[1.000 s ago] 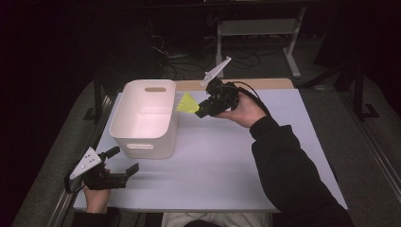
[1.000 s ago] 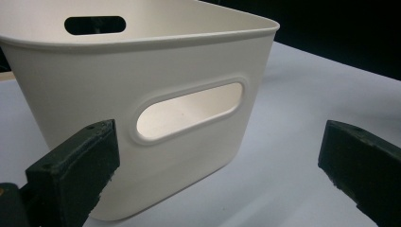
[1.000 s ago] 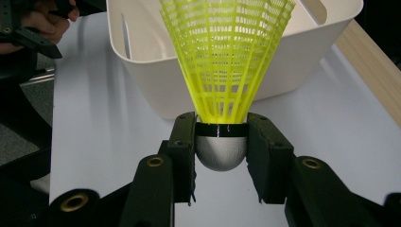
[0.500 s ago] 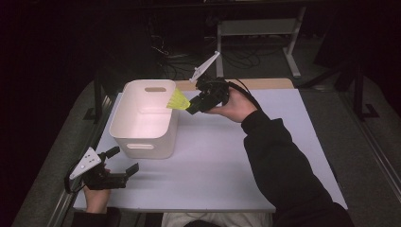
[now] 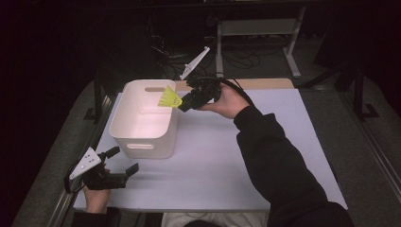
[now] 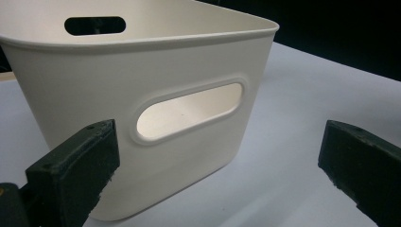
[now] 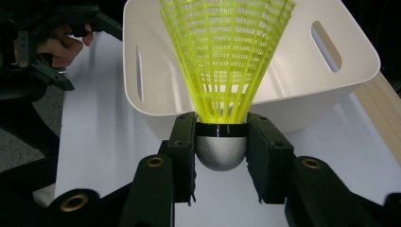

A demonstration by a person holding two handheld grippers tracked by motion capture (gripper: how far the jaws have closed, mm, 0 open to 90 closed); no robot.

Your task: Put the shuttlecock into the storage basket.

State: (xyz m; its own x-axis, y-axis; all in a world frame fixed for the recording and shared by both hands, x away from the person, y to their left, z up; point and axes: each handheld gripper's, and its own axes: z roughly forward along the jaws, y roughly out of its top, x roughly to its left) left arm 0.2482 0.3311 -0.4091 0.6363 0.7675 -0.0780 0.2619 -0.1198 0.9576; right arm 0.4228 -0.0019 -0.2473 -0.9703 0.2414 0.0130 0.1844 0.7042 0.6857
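Note:
A yellow plastic shuttlecock (image 5: 169, 98) (image 7: 227, 61) with a silver cap is clamped by that cap in my right gripper (image 5: 185, 104) (image 7: 221, 142), jaws shut on it. It hangs over the right rim of the white bin (image 5: 142, 124) (image 7: 359, 52), its skirt pointing over the bin's inside. My left gripper (image 5: 122, 161) (image 6: 217, 175) rests near the table's front left corner, jaws wide open with nothing between them, facing the bin's (image 6: 142, 71) handle slot.
The bin stands on a pale lilac table top (image 5: 222, 156) with a wooden strip (image 5: 265, 84) along its far edge. Behind the table are a white metal stand (image 5: 255, 28) and cables on a dark floor.
My right gripper has carried the shuttlecock leftward, from beside the bin to over its right rim. The left gripper has stayed where it was.

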